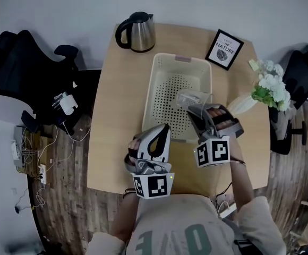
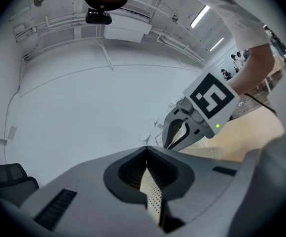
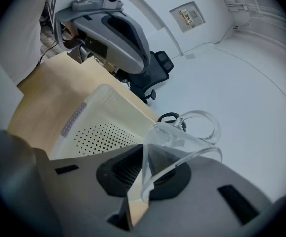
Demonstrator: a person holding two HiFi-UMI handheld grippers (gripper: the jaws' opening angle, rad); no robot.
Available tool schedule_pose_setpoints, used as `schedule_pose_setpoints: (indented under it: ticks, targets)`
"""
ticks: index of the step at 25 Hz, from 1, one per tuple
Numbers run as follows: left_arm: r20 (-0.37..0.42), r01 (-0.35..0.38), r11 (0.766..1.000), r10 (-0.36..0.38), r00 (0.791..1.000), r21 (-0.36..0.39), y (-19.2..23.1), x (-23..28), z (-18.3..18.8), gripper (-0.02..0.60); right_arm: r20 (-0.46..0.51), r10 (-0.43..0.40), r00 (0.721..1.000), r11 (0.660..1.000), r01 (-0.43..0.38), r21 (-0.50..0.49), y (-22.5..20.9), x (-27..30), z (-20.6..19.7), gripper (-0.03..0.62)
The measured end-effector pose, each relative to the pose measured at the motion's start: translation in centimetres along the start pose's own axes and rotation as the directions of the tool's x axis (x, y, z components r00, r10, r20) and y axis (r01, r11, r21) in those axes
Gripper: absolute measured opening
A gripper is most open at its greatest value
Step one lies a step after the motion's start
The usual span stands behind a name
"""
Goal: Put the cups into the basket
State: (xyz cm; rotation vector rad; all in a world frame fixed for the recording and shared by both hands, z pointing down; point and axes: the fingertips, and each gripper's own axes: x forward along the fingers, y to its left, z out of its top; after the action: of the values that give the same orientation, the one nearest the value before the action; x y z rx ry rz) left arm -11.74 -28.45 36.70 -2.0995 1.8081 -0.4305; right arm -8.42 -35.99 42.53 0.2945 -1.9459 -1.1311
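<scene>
One cup [image 3: 182, 139], likely glass, right gripper [image 3: 143, 154]; faint overhead

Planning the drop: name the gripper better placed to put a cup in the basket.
Right. The right gripper grips the clear glass cup over the cream perforated basket; the left gripper is shut, empty.

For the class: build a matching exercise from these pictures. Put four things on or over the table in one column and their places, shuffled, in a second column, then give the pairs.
Things
1. kettle
2. glass cup
3. framed picture
4. flowers

Places
A. at the right edge of the table
B. pinched in the right gripper, over the basket
C. at the table's far left corner
D. just beyond the basket's far right corner

Pairs: 1-C, 2-B, 3-D, 4-A
</scene>
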Motion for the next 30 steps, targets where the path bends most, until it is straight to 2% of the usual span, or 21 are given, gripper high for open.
schedule_pose_setpoints:
  ticks: [6,11,15,20,23,30]
  targets:
    - [-0.011,-0.006,0.999,0.005,1.0,-0.044,0.5,1.3,-1.4,0.009,-0.043,0.125,0.991,0.985,-0.129,-0.115,1.1,4.6,-1.8,0.021]
    - [-0.008,-0.002,0.998,0.002,1.0,-0.069,0.6,2.8,-2.0,0.009,-0.085,0.234,0.968,0.949,-0.247,-0.197,2.9,7.4,-3.2,0.021]
    - [-0.022,-0.009,0.998,0.008,1.0,-0.069,0.9,3.3,-2.8,0.009,-0.125,0.331,0.935,0.905,-0.353,-0.237,4.6,8.9,-4.0,0.021]
    - [-0.01,-0.036,0.979,0.035,0.999,-0.2,2.2,3.5,-3.4,0.009,-0.209,0.41,0.888,0.838,-0.457,-0.297,6.5,10.8,-5.4,0.021]
    - [-0.011,-0.043,0.98,0.041,0.999,-0.193,2.5,3.8,-3.5,0.009,-0.243,0.442,0.864,0.803,-0.501,-0.321,7.9,11.9,-6.1,0.021]
    - [-0.024,-0.041,0.978,0.036,0.999,-0.202,2.6,3.8,-4.2,0.009,-0.326,0.514,0.793,0.737,-0.603,-0.306,10.1,13.2,-6.7,0.021]
